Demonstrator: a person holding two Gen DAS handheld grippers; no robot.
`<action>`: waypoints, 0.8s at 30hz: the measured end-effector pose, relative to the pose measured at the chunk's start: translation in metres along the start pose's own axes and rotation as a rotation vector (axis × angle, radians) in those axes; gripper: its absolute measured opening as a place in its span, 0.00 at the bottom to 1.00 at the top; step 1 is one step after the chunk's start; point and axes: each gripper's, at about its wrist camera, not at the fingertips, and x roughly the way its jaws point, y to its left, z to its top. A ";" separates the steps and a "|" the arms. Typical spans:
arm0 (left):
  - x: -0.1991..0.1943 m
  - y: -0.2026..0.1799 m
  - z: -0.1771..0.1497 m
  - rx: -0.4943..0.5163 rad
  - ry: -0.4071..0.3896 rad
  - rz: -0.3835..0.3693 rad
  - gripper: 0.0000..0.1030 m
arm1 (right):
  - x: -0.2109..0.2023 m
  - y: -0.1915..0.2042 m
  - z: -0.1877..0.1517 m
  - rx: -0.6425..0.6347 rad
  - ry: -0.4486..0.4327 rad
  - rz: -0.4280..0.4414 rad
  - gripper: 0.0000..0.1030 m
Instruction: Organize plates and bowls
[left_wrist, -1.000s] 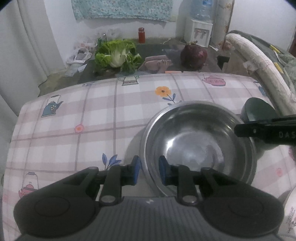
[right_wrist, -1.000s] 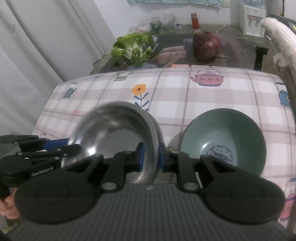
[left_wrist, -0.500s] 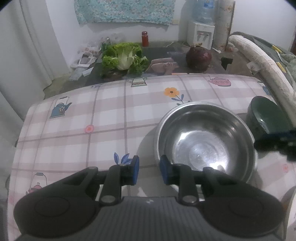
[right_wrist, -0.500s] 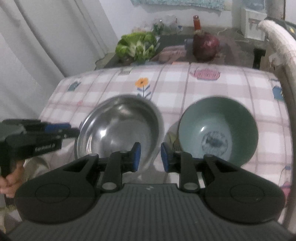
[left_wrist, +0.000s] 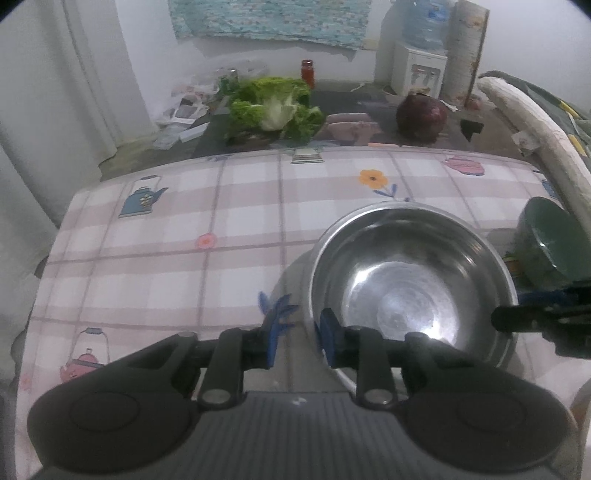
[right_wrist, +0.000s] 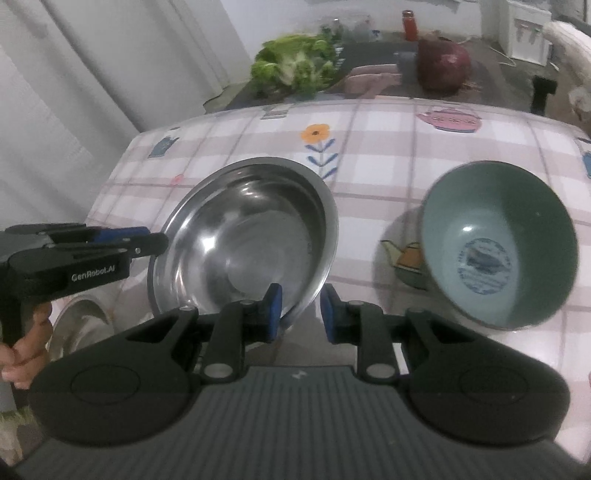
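Observation:
A large steel bowl (left_wrist: 410, 284) sits on the checked tablecloth; it also shows in the right wrist view (right_wrist: 243, 251). A green ceramic bowl (right_wrist: 498, 247) stands to its right, seen at the right edge in the left wrist view (left_wrist: 546, 240). My left gripper (left_wrist: 297, 341) is open and empty just outside the steel bowl's near left rim. My right gripper (right_wrist: 301, 314) is open and empty at the steel bowl's near right rim, between the two bowls. The left gripper also appears in the right wrist view (right_wrist: 147, 240).
Another steel dish (right_wrist: 77, 325) peeks out at the table's near left edge. Beyond the table's far edge lie leafy greens (left_wrist: 273, 107), a red cabbage (left_wrist: 421, 118) and a red jar (left_wrist: 307, 72). A water dispenser (left_wrist: 417, 70) stands at the back.
The right gripper let go of the steel bowl's rim and opened. The bowl now rests on the table. Both grippers have drawn back and risen a little.

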 end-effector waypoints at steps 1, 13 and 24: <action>0.000 0.002 0.000 -0.003 0.000 0.004 0.30 | 0.002 0.003 0.000 -0.004 0.001 0.000 0.21; -0.028 -0.006 0.001 0.044 -0.089 0.042 0.52 | -0.019 -0.001 -0.004 0.007 -0.031 0.005 0.30; -0.070 -0.052 0.009 0.126 -0.165 -0.115 0.74 | -0.092 -0.036 -0.020 0.050 -0.173 -0.079 0.66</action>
